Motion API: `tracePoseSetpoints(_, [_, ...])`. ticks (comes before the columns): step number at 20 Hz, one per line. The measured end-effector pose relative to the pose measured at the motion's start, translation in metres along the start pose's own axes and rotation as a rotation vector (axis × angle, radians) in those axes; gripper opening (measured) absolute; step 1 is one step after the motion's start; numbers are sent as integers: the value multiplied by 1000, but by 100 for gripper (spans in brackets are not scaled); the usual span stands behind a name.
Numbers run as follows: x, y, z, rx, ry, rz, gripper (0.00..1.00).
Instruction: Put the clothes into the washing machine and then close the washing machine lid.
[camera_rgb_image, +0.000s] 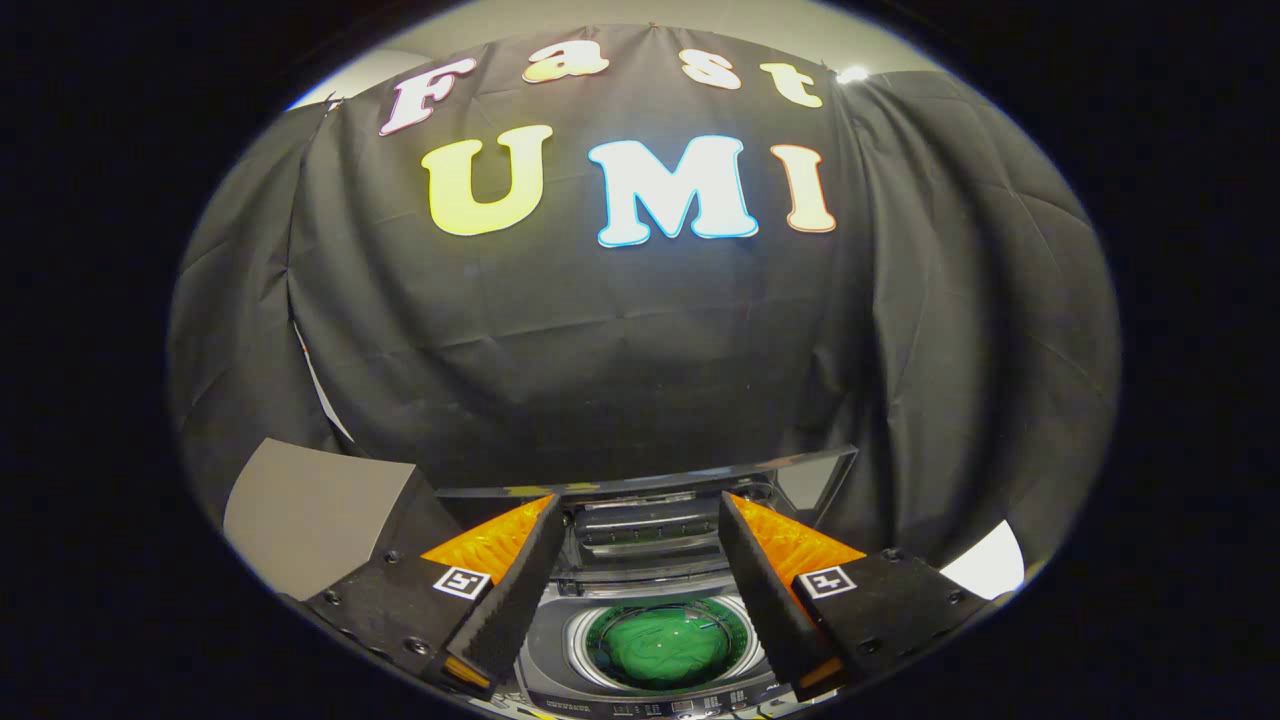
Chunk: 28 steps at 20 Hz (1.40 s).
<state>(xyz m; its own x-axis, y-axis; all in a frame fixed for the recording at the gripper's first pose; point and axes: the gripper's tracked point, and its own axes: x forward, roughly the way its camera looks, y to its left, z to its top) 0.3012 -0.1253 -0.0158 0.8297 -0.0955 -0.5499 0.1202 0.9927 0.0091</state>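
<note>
Gripper (640, 520) held with fingers spread, nothing between them. Green clothes (665, 650) seen inside the drum of the washing machine (560, 650), below the fingers. Lid (700, 478) raised at the machine's rear edge.

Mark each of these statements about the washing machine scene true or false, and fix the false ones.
1. Green clothes lie inside the washing machine drum. True.
2. The washing machine lid is closed. False: it stands raised behind the drum opening.
3. The hand-held gripper is open and holds nothing. True.
4. A garment hangs between the fingers. False: the gap is bare, with the drum seen below through it.
</note>
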Motion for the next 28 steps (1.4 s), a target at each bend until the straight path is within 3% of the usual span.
tracePoseSetpoints(12, [67,13,16,54,92,45,96])
tracePoseSetpoints(17, [100,6,14,108,142,24,96])
tracePoseSetpoints(28, [129,-2,-3,50,200,4,97])
